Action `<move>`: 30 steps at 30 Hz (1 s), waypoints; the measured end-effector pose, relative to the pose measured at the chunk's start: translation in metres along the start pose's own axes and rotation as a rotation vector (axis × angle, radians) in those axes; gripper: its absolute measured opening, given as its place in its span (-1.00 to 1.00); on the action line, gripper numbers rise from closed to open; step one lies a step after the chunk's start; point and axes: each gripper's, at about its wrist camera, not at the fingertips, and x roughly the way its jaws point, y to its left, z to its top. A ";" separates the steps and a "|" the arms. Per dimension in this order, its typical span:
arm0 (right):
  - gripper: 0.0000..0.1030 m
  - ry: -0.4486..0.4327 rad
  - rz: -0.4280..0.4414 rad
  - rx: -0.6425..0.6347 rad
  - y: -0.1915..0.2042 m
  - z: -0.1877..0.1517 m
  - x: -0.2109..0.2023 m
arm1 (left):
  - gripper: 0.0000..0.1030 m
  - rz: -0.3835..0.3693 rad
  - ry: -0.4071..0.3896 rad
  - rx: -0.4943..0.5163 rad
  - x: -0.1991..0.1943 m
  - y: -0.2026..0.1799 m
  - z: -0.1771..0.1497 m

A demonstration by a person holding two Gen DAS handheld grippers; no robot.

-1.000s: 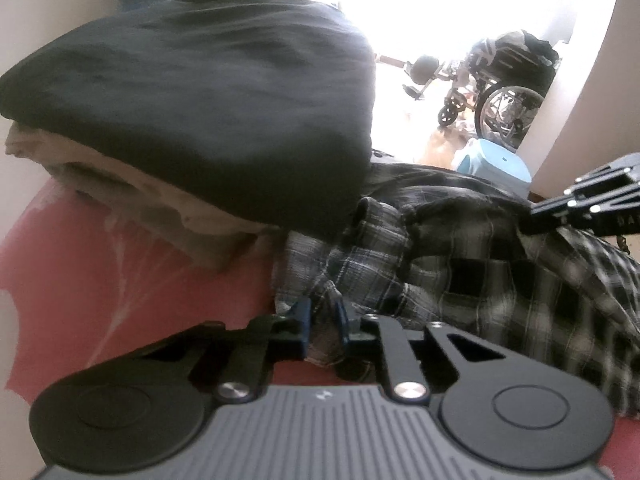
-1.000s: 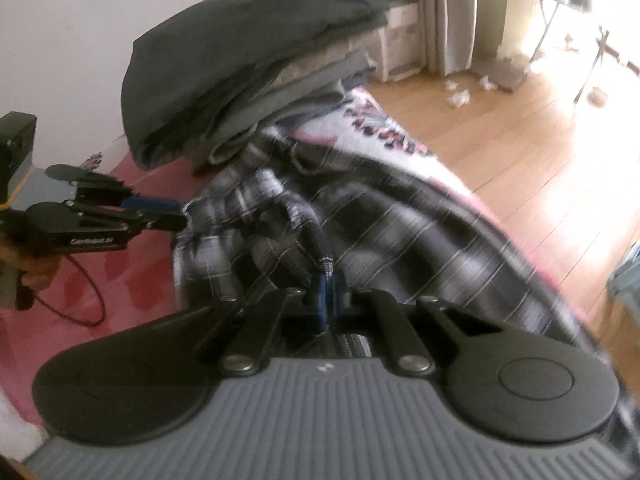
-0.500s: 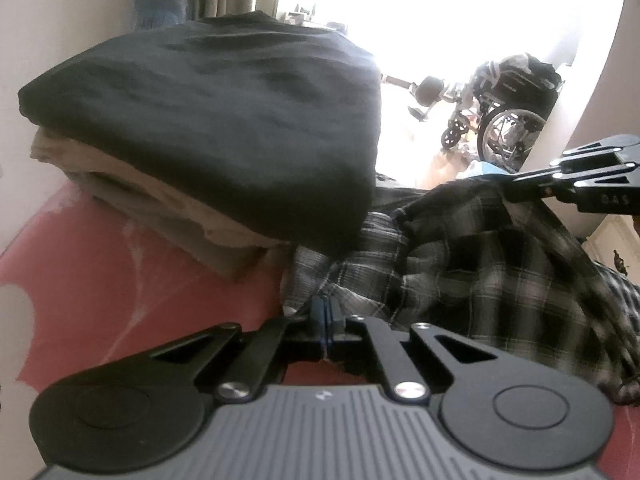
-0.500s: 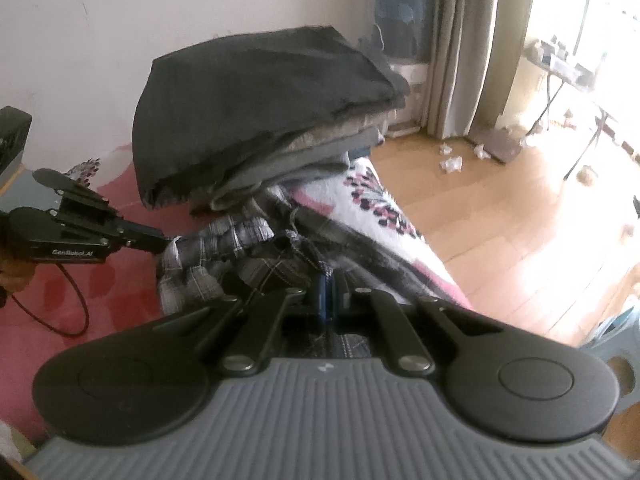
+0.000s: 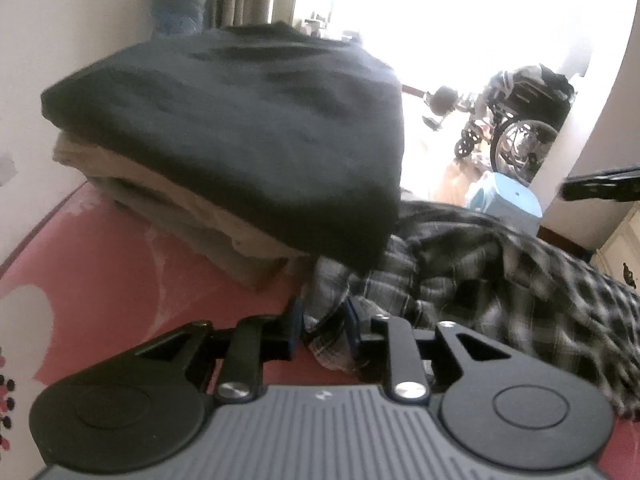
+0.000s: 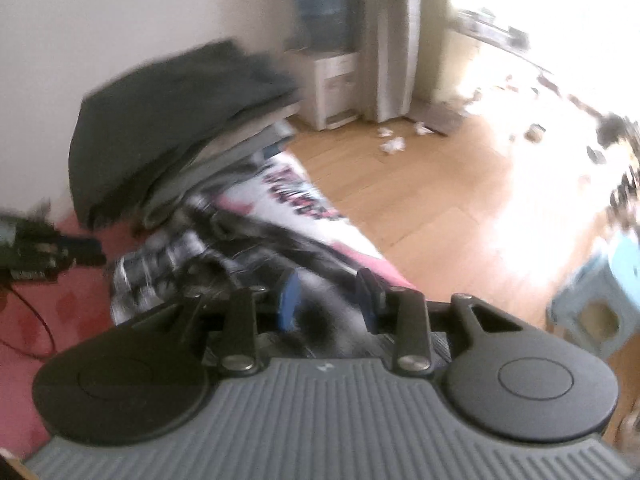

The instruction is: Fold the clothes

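The left gripper point(image 5: 322, 322) is opening, a fold of the plaid shirt point(image 5: 500, 276) loose between its pads. The shirt lies crumpled on the red bedspread point(image 5: 104, 264), at four o'clock from the folded stack point(image 5: 240, 152). The right gripper point(image 6: 328, 298) is opening too; blurred plaid seems to lie between its pads.

White wall point(image 6: 120, 8), wooden floor point(image 6: 420, 200), curtain point(image 6: 392, 40), glaring window point(image 5: 460, 12)

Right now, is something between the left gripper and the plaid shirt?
Nothing visible. A fold of the plaid shirt already lies between the opening jaws of the left gripper; the stack of folded clothes sits behind it.
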 end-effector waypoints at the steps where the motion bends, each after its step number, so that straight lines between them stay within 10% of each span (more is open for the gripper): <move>1: -0.37 -0.006 -0.002 0.041 -0.010 -0.001 -0.011 | -0.54 -0.010 0.002 -0.012 -0.002 0.000 0.001; 8: -0.08 -0.039 -0.054 0.253 -0.068 -0.080 -0.126 | -0.47 -0.261 0.160 -0.319 0.006 0.019 -0.007; 17: 0.03 -0.357 -0.296 1.249 -0.108 -0.354 -0.297 | -0.11 -0.332 0.291 -0.483 0.033 0.013 -0.029; 23: 0.03 -0.478 -0.164 1.672 -0.057 -0.480 -0.305 | 0.05 -0.298 0.327 -0.570 0.048 0.006 -0.039; 30: 0.03 -0.467 -0.058 1.878 -0.049 -0.520 -0.246 | 0.08 -0.236 0.309 -0.606 0.053 -0.006 -0.046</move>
